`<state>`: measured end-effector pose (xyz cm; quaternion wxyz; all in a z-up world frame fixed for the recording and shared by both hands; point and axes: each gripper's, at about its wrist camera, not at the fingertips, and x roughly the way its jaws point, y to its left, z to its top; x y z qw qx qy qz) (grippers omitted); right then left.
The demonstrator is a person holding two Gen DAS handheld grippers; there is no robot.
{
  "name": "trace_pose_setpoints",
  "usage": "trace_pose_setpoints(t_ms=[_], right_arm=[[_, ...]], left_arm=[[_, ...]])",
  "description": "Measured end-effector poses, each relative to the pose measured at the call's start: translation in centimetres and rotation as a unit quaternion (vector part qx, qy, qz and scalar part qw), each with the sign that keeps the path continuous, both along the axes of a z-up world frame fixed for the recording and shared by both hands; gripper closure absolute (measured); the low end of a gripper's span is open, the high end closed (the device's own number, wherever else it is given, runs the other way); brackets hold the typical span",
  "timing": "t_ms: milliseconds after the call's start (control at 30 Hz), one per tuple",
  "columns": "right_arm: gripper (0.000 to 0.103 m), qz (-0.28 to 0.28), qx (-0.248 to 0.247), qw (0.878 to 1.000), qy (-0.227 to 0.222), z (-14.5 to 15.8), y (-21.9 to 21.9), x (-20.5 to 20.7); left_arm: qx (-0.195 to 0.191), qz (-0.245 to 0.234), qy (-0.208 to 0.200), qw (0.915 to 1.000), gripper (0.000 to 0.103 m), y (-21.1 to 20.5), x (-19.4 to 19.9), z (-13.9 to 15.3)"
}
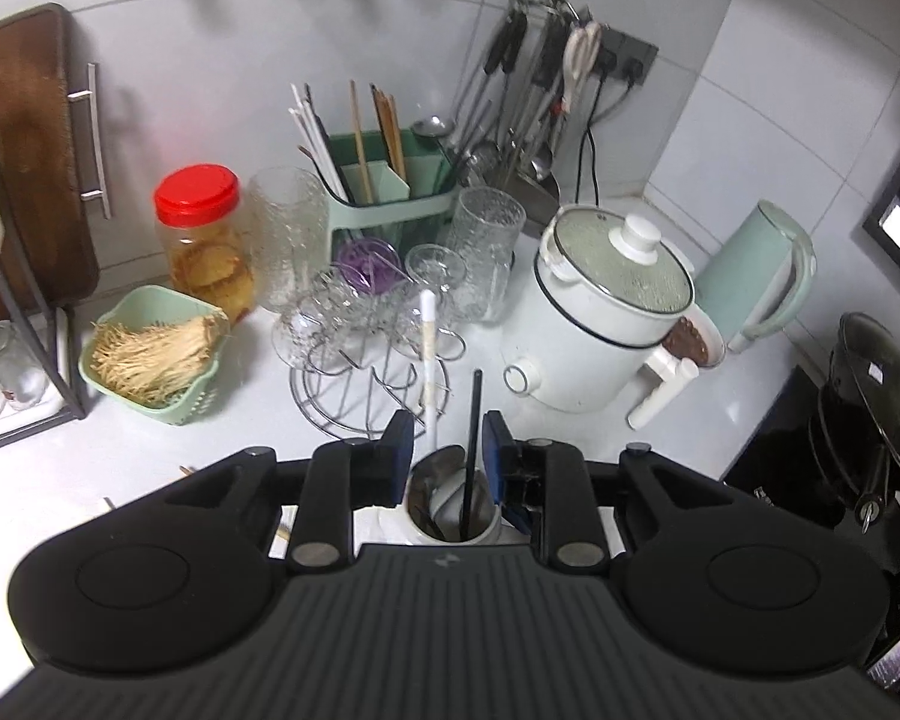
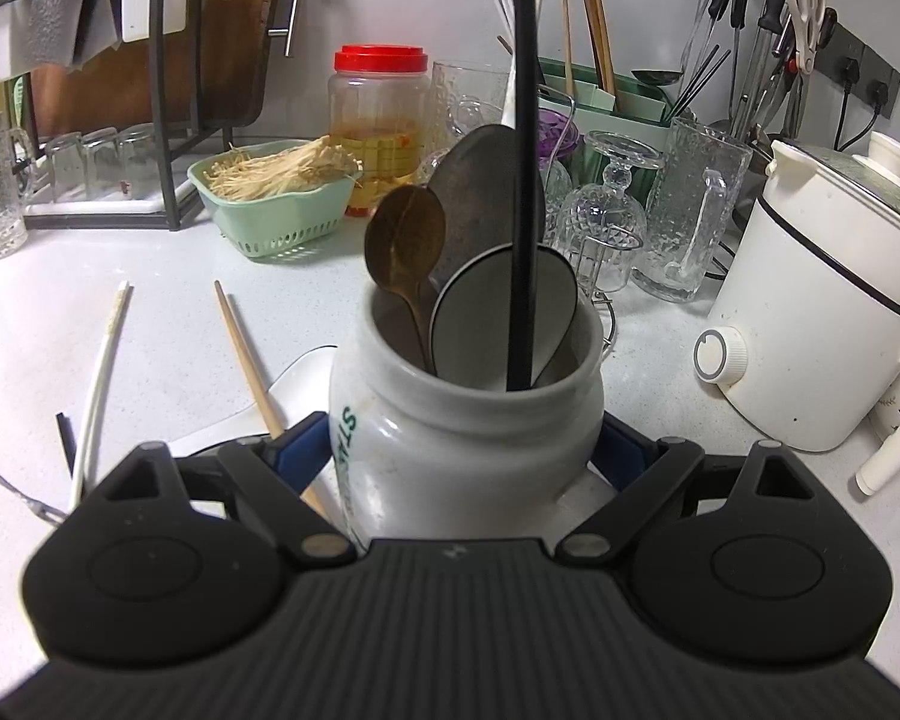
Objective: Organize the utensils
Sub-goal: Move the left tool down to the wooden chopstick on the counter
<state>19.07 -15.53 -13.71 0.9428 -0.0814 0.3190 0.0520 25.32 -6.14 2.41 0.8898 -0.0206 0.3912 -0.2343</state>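
Note:
My right gripper (image 2: 462, 447) is shut on a white ceramic jar (image 2: 468, 414), its blue pads against both sides. The jar holds a wooden spoon (image 2: 405, 234), two grey spoons (image 2: 486, 180) and an upright black chopstick (image 2: 525, 180). In the left wrist view my left gripper (image 1: 447, 438) hovers over the jar (image 1: 417, 531), open. The black chopstick (image 1: 474, 420) stands between its fingers near the right pad, unpressed. A white handle (image 1: 429, 354) rises beside the left finger. On the counter left of the jar lie a white chopstick (image 2: 105, 360) and a wooden chopstick (image 2: 249, 354).
Behind the jar stand upturned glasses on a wire rack (image 1: 366, 384), a green utensil caddy (image 1: 390, 180), a red-lidded jar (image 1: 201, 234) and a green basket (image 1: 150, 354). A white electric pot (image 1: 600, 324) and a pale green kettle (image 1: 756, 276) stand to the right. A black wok (image 1: 882, 396) sits far right.

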Motion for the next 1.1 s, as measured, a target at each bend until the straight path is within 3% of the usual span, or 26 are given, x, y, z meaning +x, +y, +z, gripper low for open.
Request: trace_pose_setpoints(t_ms=[200,400,900,1100], right_arm=[[0.010,-0.004,-0.001,1.000,0.002,0.0,0.0,0.0],[0.010,-0.006,-0.004,1.000,0.006,0.1,0.1,0.0],[0.010,-0.009,-0.004,1.000,0.012,0.2,0.0,0.0],[0.010,-0.010,-0.004,1.000,0.014,0.2,-0.1,-0.4]], left_arm=[[-0.025,0.035,-0.015,0.9990,0.075,3.2,-0.9,0.7],[-0.041,0.071,-0.002,0.9966,0.075,6.9,-1.5,-0.5],[-0.040,0.151,0.065,0.9856,0.075,13.3,-3.3,-7.6],[-0.062,0.174,0.095,0.9782,0.075,15.3,-3.3,-10.0]])
